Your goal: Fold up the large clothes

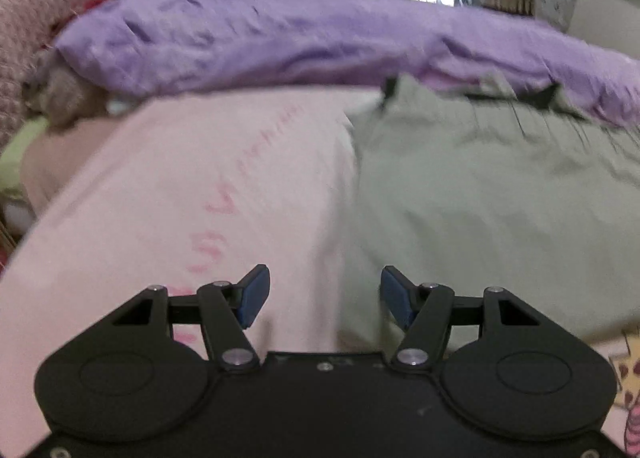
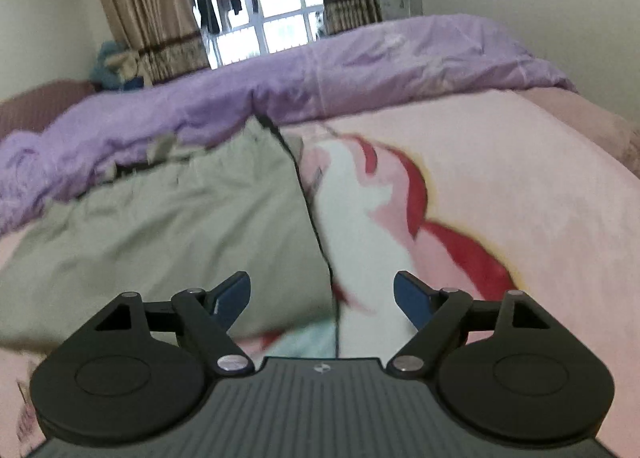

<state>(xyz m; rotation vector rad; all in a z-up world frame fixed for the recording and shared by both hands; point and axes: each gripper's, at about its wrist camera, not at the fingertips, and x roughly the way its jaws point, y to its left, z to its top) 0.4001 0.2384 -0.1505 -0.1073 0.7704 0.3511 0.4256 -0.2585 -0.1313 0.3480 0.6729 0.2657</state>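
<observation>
An olive-green garment (image 1: 480,193) lies folded on the pink bed blanket (image 1: 200,185), with dark trim at its far edge. In the left wrist view it fills the right half, and my left gripper (image 1: 325,298) hovers open over its left edge, nothing between the blue pads. In the right wrist view the garment (image 2: 172,225) lies left of centre with a dark-edged right side. My right gripper (image 2: 322,300) stands wide open above that right edge, holding nothing.
A crumpled purple duvet (image 2: 320,77) runs along the far side of the bed, against the garment's far edge. The pink blanket (image 2: 520,185) carries a red and white print on the right. Curtains and a window (image 2: 260,29) stand behind.
</observation>
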